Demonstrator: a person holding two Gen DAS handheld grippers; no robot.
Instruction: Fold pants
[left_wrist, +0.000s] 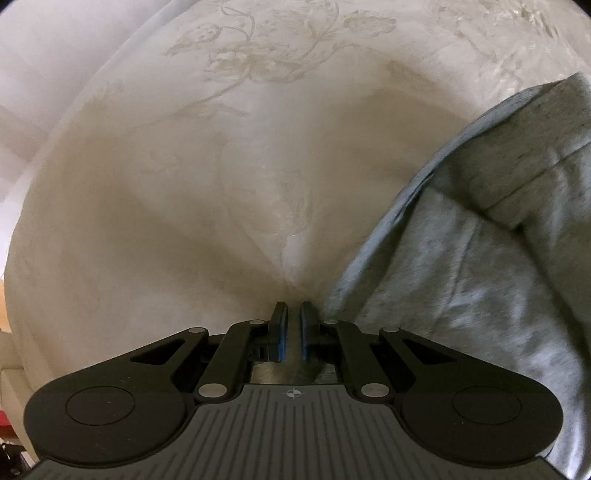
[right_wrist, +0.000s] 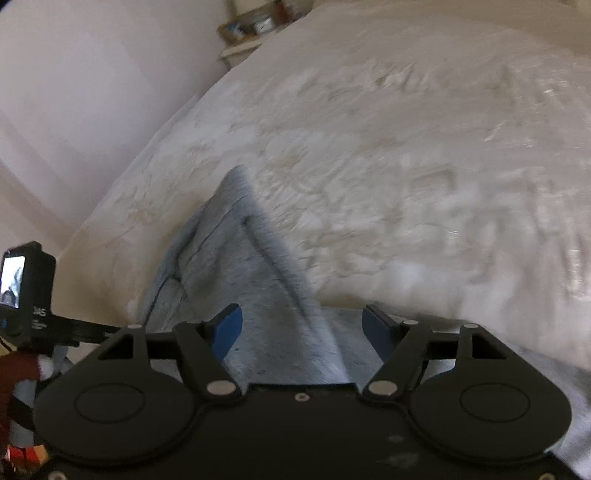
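Your left hand-held gripper (left_wrist: 294, 314) is shut tight on nothing, and your right hand-held gripper (right_wrist: 301, 325) is wide open over the soft grey pants (right_wrist: 258, 295). With no hold, the fold at 12 o'clock could flop open on the cream flowery bed (left_wrist: 184, 184).

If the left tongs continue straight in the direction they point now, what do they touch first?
Most likely the cream bedspread: the shut left tongs aim at bare cover. The grey pants lie just beside them, so depth is uncertain.

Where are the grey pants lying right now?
The grey pants lie on the cream floral bedspread: at the right of the left wrist view, beside the left gripper, and centre-bottom in the right wrist view, under the right gripper.
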